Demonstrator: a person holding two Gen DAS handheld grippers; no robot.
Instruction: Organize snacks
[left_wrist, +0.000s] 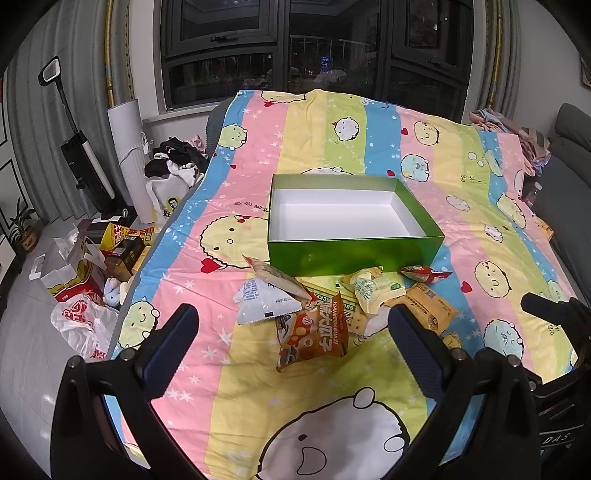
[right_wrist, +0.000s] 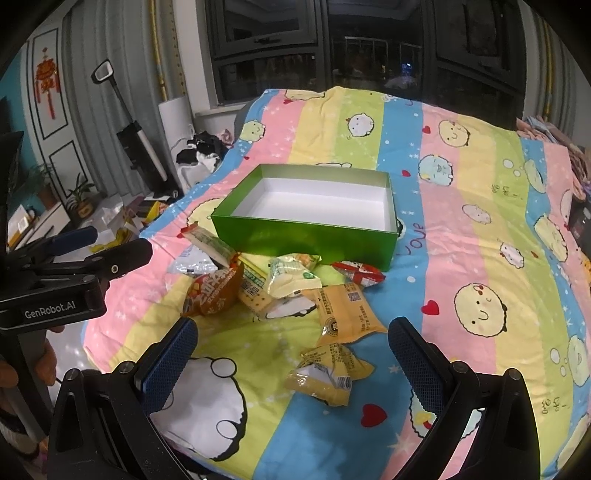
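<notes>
Left of the green box (left_wrist: 354, 254), only the left wrist view shows floor clutter (left_wrist: 92, 266). Before the box lie the snack packets (left_wrist: 314, 306). Both the left gripper (left_wrist: 291, 332) and right gripper (right_wrist: 291, 343) stand released, holding nothing. Only the right wrist view shows the near yellow packet (right_wrist: 328, 373).

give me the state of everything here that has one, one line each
green box: lid off, nothing inside, upright on the bedspread
snack packets: loose pile in front of the box, none inside it
yellow packet: crumpled, lying apart from the pile, nearest the right tool
orange packet: lying flat, sealed as far as shows
left tool: open, holding nothing
right tool: open, holding nothing
</notes>
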